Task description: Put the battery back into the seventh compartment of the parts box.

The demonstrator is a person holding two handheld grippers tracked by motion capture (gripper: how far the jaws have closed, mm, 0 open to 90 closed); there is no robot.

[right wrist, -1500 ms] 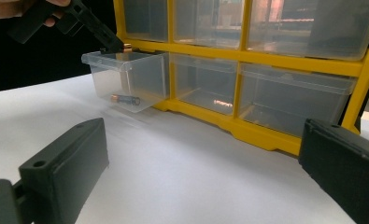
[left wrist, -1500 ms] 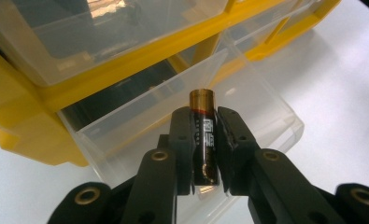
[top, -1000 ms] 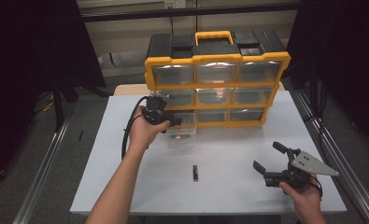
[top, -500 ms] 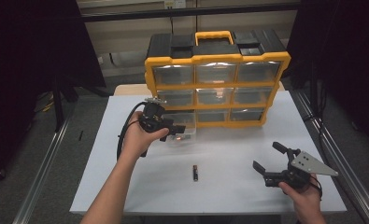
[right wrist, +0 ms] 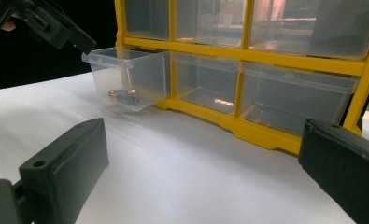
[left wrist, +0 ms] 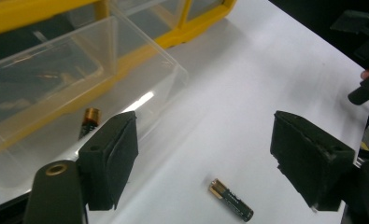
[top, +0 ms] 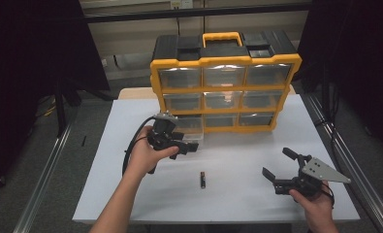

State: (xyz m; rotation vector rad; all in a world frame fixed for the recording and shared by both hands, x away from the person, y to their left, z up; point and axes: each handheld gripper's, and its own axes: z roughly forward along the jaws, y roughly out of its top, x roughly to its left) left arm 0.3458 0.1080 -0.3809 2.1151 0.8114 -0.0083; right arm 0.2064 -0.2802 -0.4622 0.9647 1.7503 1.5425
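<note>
I'm holding the left claw [left wrist: 203, 158] open above the battery [left wrist: 230, 206] lying loose on the white surface [top: 237, 194]; its long axis runs diagonally between the jaws. Right claw [top: 280, 170] idling open, farther off.

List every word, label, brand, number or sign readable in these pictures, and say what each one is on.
None can be read.
The battery on the table has a dark wrapper with a copper end; any print on it is too blurred to read.
The battery in the pulled-out clear drawer is too small and blurred.
The yellow organizer and both grippers show no legible marking.
</note>
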